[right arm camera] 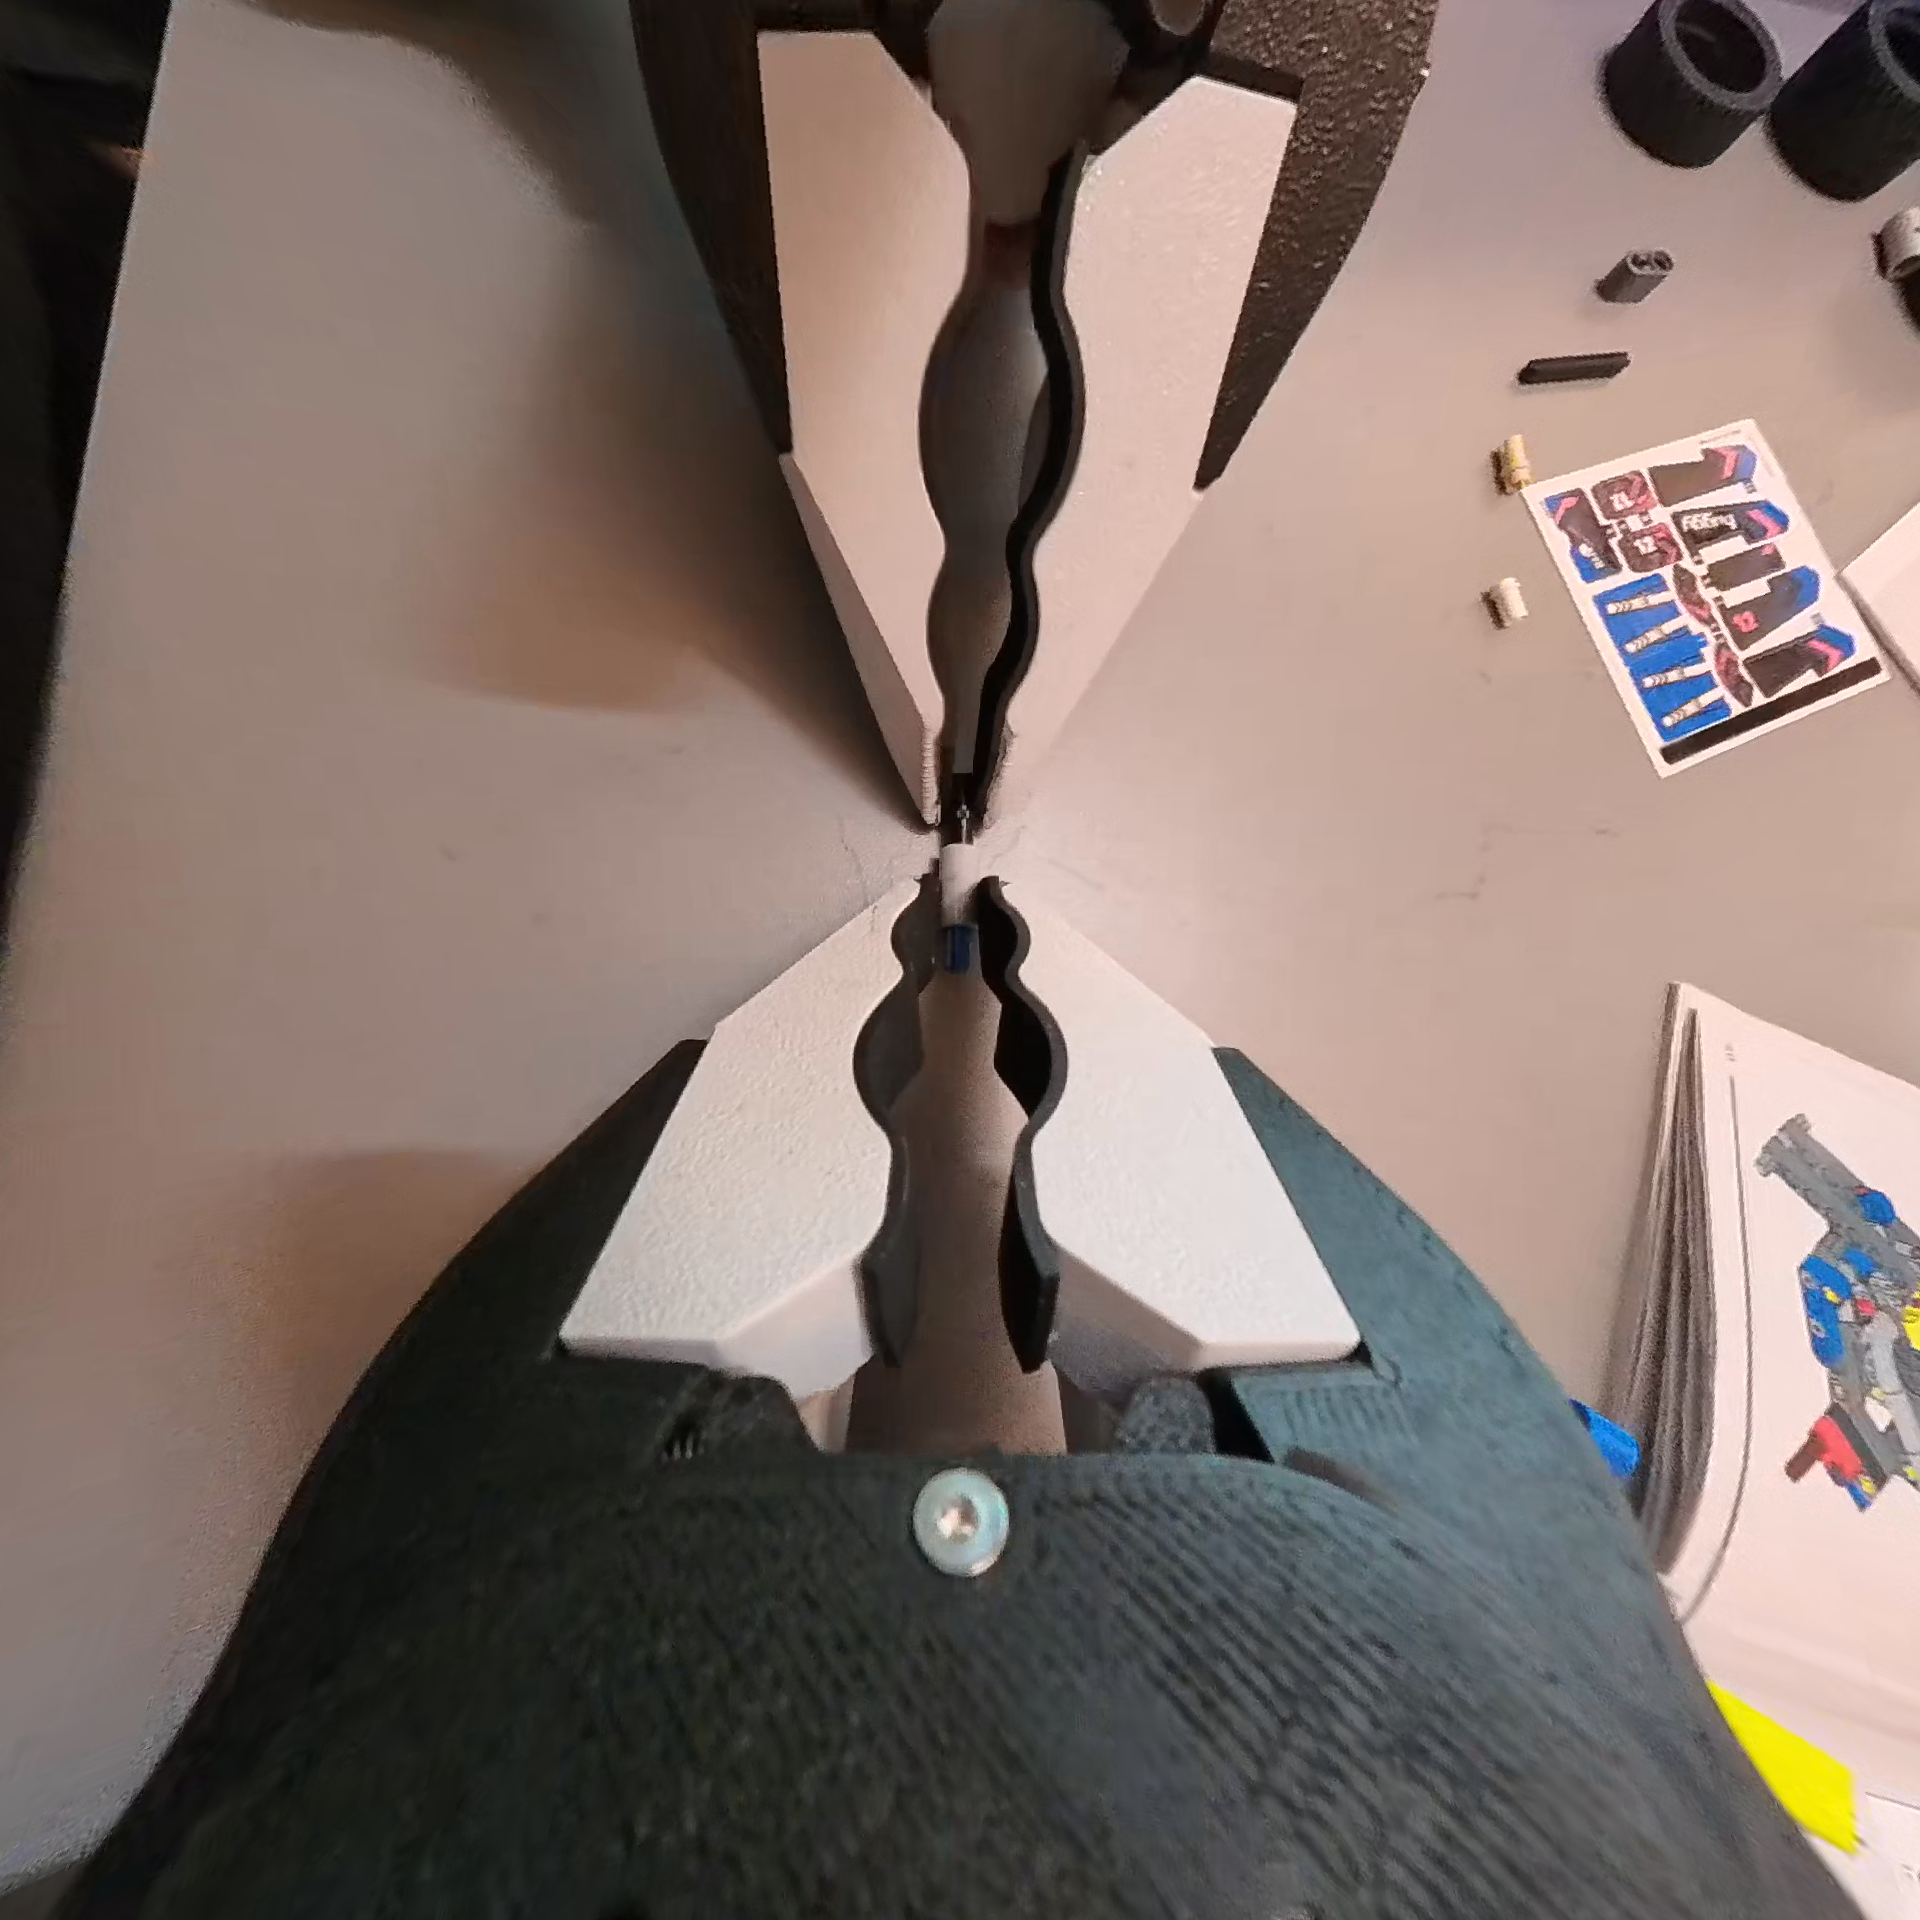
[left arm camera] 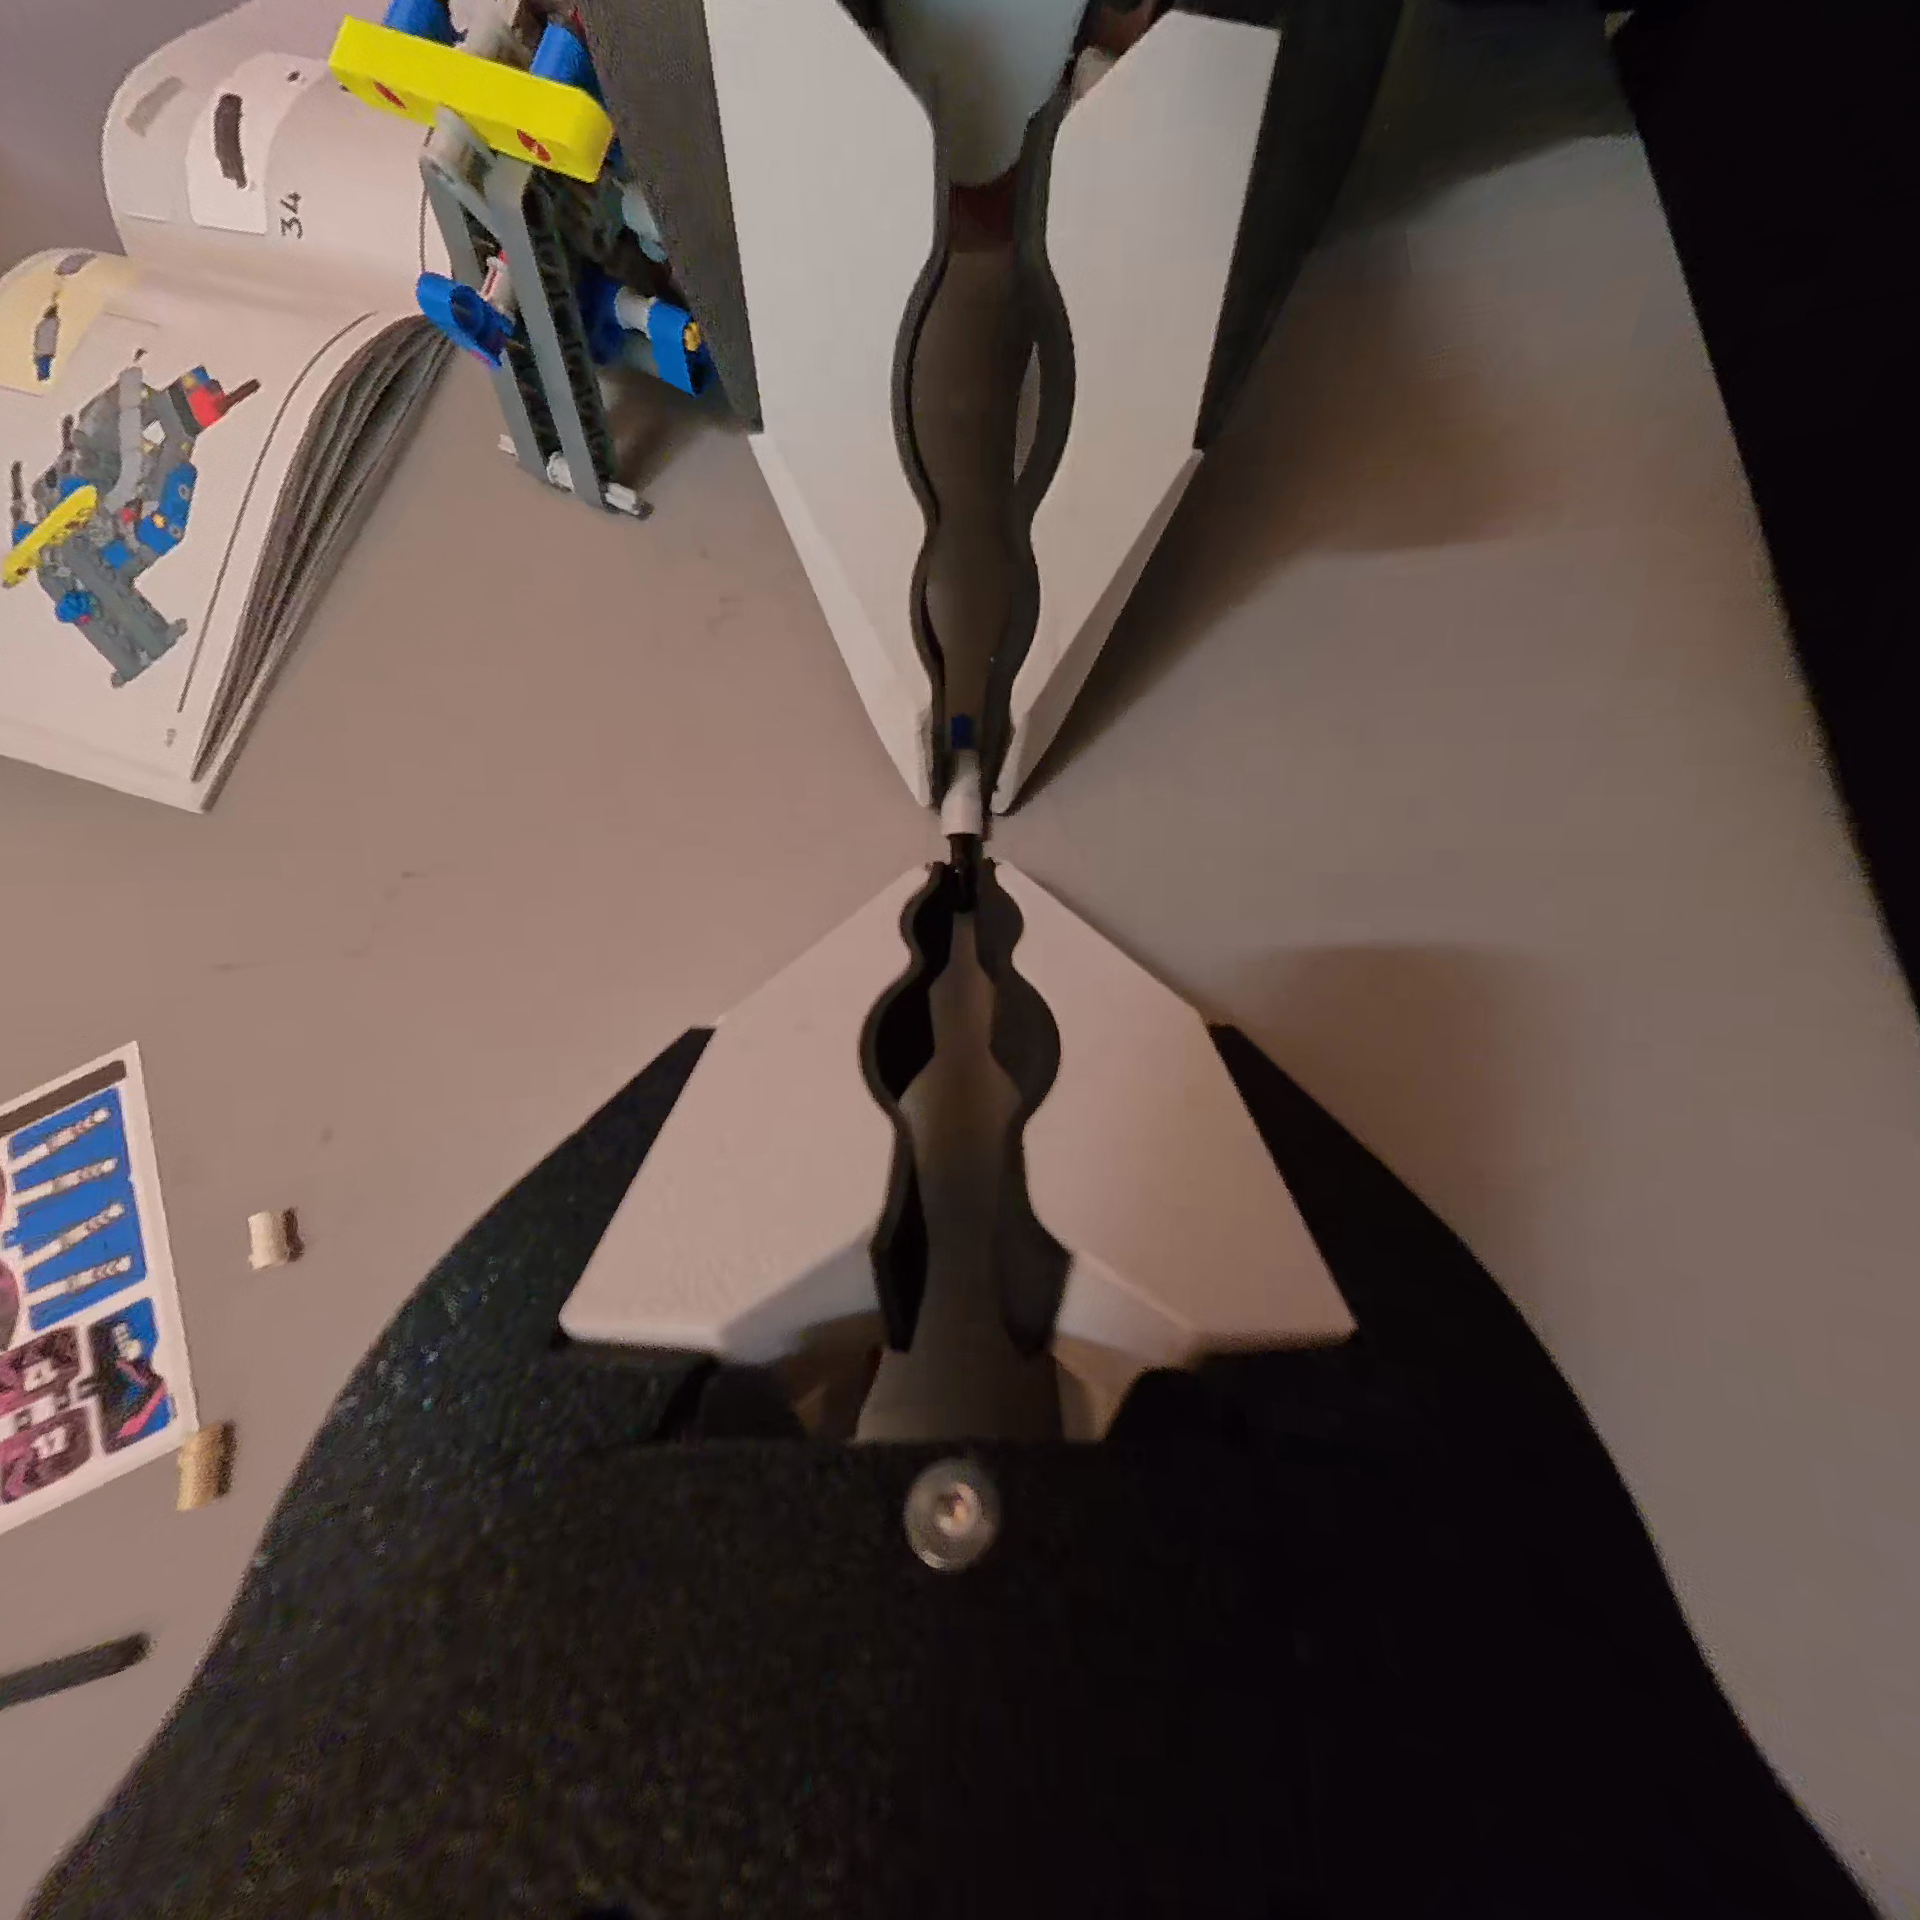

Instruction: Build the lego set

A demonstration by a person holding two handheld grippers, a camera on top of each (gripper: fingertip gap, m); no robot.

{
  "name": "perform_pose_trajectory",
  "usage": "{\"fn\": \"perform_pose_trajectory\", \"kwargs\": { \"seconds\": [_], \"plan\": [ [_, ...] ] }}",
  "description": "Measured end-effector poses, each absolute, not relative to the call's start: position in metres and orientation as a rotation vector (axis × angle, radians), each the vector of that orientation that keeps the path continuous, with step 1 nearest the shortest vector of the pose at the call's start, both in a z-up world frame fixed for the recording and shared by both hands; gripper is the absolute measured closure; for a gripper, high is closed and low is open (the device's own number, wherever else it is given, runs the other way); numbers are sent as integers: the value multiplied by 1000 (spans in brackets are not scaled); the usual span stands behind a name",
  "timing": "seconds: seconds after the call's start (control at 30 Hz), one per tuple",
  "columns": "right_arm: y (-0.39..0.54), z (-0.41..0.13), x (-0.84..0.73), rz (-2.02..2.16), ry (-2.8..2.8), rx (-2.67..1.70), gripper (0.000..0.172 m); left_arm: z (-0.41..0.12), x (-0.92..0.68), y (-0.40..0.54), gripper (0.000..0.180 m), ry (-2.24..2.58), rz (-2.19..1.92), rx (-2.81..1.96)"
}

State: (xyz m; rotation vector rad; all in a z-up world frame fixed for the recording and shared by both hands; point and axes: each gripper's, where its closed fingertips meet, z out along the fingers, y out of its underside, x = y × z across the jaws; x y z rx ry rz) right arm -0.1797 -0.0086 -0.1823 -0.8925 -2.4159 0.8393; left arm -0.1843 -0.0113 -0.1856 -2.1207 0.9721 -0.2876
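Black textured housing with a silver screw fills the bottom of each wrist view, hiding the table beneath. From it the left gripper reaches forward with its white fingers nearly together, pinching a thin dark pin; most of that pin is buried between the wavy black pads, and its shape is hard to make out. Tip to tip opposite it, the right gripper is clamped narrowly on a small white sleeve with a blue peg behind it, both pads pressed against the pair. The white sleeve's free end sits against the dark pin, in the air above the table, between the two sets of fingertips.

Underneath lies a plain pale grey table in warm, dim light, with dark, unreadable space past its edge. An open instruction booklet lies at the left of the left view, cut off by the frame. Beside it stands a grey, blue and yellow brick model, partly hidden behind the right gripper's body. A sticker sheet lies flat, with two small tan connectors near it, a black axle and two black tyres farther off at the frame's corner.
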Motion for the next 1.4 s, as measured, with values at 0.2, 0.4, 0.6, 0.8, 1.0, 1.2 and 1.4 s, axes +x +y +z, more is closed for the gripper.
{"fn": "perform_pose_trajectory", "kwargs": {
  "seconds": [0.2, 0.4, 0.6, 0.8, 1.0, 1.2, 1.4],
  "plan": [
    [-8, -182, -180, 706, -2398, -769, 166, -186, -185, -11, 178, 942, -393, -2153],
    [-7, -181, -181, 615, -2334, -698, 166, -186, -185, -11, 178, 878, -437, -2187],
    [-7, -182, -181, 805, -2342, -874, 166, -185, -185, -10, 178, 1001, -235, -2087],
    [-9, -180, -181, 777, -2278, -748, 166, -184, -184, -11, 179, 961, -362, -2123],
    [-10, -180, -180, 816, -2245, -777, 166, -186, -183, -12, 178, 858, -536, -2209],
    [-10, -181, -180, 904, -2263, -951, 166, -186, -183, -12, 179, 992, -320, -2111],
    [-13, -171, -183, 985, -2215, -956, 166, -174, -179, -11, 178, 788, -648, -2163]
  ]
}}
